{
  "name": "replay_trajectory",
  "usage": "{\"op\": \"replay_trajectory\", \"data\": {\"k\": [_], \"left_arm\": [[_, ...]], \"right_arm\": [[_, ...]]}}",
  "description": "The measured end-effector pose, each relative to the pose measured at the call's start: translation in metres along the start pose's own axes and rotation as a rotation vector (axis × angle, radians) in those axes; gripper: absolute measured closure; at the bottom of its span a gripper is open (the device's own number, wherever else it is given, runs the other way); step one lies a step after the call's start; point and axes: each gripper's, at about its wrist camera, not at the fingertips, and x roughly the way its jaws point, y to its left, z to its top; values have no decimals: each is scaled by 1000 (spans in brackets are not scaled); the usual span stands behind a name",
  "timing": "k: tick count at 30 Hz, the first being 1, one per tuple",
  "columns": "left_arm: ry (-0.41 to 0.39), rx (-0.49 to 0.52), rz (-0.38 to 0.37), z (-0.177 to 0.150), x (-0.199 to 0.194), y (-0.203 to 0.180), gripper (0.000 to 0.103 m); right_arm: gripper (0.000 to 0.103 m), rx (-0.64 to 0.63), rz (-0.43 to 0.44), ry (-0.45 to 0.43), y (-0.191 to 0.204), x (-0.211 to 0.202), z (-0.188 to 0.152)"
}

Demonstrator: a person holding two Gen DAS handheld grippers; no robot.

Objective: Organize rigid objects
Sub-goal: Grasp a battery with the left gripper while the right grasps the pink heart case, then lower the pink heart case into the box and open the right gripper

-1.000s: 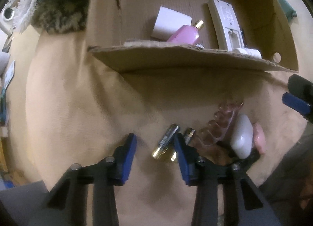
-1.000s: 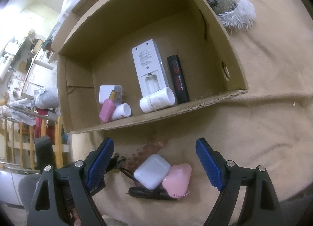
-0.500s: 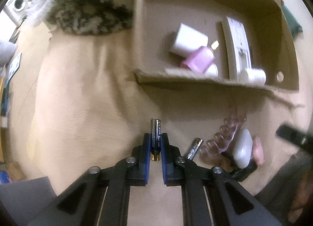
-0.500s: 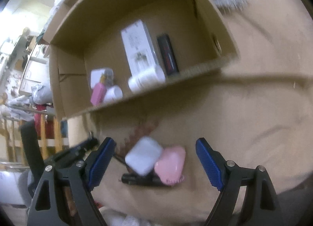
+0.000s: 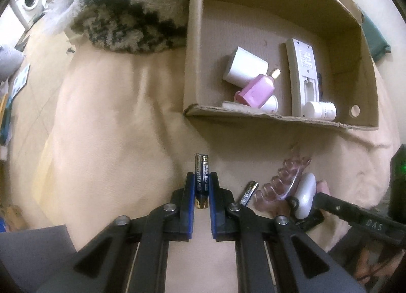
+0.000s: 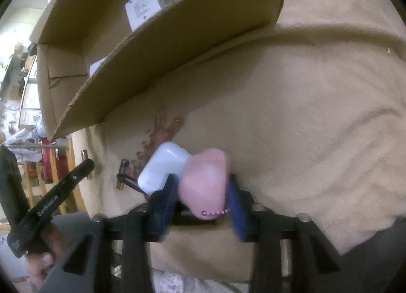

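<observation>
Left gripper [image 5: 202, 189] clamps a blue battery [image 5: 202, 181] upright between its pads. Right gripper [image 6: 201, 191], jaws just closing, pinches a pink case [image 6: 203, 178] beside a white case [image 6: 162, 168]. Beyond: cardboard box [image 5: 279, 117] on the beige blanket [image 5: 101, 128].

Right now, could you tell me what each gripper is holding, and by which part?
The left gripper clamps a battery around its lower half. The right gripper, jaws just closing, grips the pink case by its sides.
</observation>
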Motion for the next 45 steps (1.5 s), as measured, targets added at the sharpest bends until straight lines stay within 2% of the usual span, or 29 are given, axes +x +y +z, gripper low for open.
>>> {"op": "replay_trajectory", "data": {"k": [6,12,16,22,29,33,38,45], "left_arm": [[-24,-19,-3,0,-11,5,94],[-39,-19,15,-2,-12,4,94],[-101,-23,63,-2,-26,9,94],[-206,-24,90,-4,-50,10,94],[-304,-18,83,-6,-75,4,94],[-303,-47,25,4,-87,-2,94],[-322,-14,17,27,-97,-19,94],[-335,63,19,74,-88,-46,94]], "right_arm": [[64,-62,-49,-74,11,-10,-7],[64,-90,-53,-153,16,-26,-6],[64,-150,-8,-232,38,-39,-7],[64,-242,48,-337,62,-63,-14],[64,-322,77,-438,81,-89,-18],[64,-333,91,-483,83,-106,-9],[64,-347,97,-572,89,-124,10],[64,-376,66,-556,96,-116,57]]}}
